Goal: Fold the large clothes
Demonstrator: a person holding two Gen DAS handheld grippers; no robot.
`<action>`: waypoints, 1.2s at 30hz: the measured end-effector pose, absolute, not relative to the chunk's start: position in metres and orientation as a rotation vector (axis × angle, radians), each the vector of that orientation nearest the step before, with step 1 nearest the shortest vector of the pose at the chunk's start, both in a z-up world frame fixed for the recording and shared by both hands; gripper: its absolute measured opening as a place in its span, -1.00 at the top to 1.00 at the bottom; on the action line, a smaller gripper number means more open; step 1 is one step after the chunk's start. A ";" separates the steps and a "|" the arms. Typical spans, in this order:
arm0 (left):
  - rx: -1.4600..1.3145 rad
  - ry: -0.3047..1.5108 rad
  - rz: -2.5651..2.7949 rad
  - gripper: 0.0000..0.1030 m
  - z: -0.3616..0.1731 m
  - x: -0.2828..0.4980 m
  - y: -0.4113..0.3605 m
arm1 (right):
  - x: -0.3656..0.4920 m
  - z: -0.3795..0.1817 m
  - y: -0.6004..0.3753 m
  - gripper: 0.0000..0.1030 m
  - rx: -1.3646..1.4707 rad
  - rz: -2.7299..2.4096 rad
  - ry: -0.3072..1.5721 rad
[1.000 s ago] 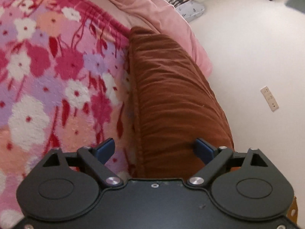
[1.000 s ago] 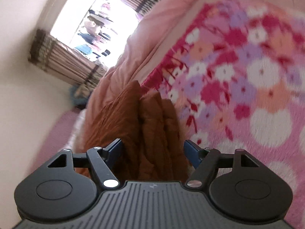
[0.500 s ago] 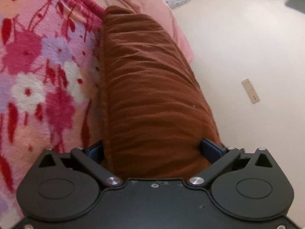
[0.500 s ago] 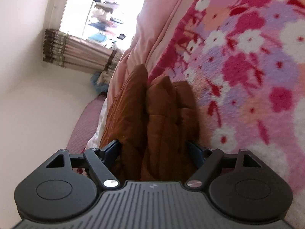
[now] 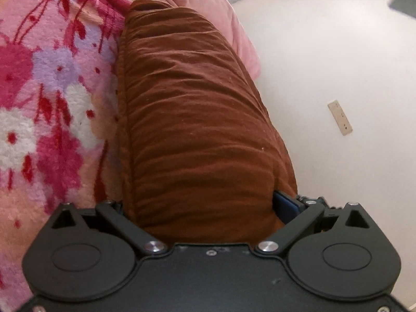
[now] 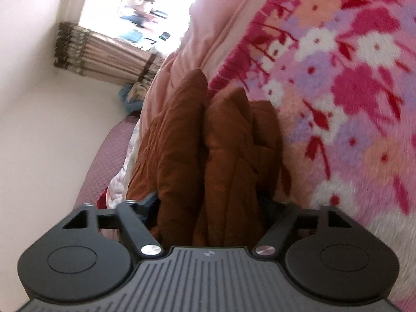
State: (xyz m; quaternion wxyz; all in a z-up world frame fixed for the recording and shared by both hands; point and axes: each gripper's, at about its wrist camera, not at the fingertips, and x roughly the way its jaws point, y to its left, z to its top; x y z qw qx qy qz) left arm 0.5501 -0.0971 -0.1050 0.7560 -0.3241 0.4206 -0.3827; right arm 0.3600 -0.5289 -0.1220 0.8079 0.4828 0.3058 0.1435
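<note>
A thick, folded rust-brown garment [image 5: 197, 119] lies on the floral pink blanket [image 5: 46, 109] of a bed. My left gripper [image 5: 202, 208] has its jaws wide around one end of the bundle, with the cloth filling the gap; only the right blue pad [image 5: 284, 206] shows. In the right wrist view the same garment [image 6: 221, 156] shows as several stacked folds. My right gripper [image 6: 210, 208] also straddles its end, the cloth pressed between the jaws.
A plain pink quilt [image 5: 213, 2] lies bunched beyond the garment. A cream wall with a white socket plate [image 5: 340, 121] is on the right. In the right wrist view a bright window [image 6: 145, 10] with a striped curtain [image 6: 104, 57] is behind.
Both grippers have moved forward onto the brown garment. The folds now fill the space between the jaws, where a second ago the fingertips were just short of it.
</note>
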 end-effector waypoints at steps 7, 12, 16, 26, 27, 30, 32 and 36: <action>-0.696 0.861 -0.825 -0.60 -0.070 0.531 -0.073 | 0.342 -0.094 -0.510 0.16 1.032 0.297 0.596; -0.675 0.774 -0.800 -0.60 -0.036 0.500 -0.021 | 0.338 -0.065 -0.472 0.17 0.989 0.380 0.568; -0.647 0.722 -0.766 -0.61 -0.020 0.472 0.026 | 0.339 -0.052 -0.432 0.17 0.970 0.460 0.558; -0.636 0.812 -0.734 -0.62 -0.069 0.479 0.075 | 0.341 -0.083 -0.371 0.16 0.956 0.440 0.616; -0.634 0.834 -0.724 -0.63 -0.081 0.483 0.075 | 0.341 -0.089 -0.368 0.16 0.950 0.421 0.629; -0.661 0.841 -0.734 -0.78 -0.100 0.488 0.078 | 0.339 -0.110 -0.370 0.09 0.943 0.369 0.656; -0.677 0.838 -0.749 -0.79 -0.099 0.486 0.083 | 0.336 -0.121 -0.379 -0.03 0.990 0.387 0.637; -0.631 0.850 -0.726 -0.79 -0.085 0.481 0.095 | 0.327 -0.121 -0.388 -0.36 1.006 0.377 0.623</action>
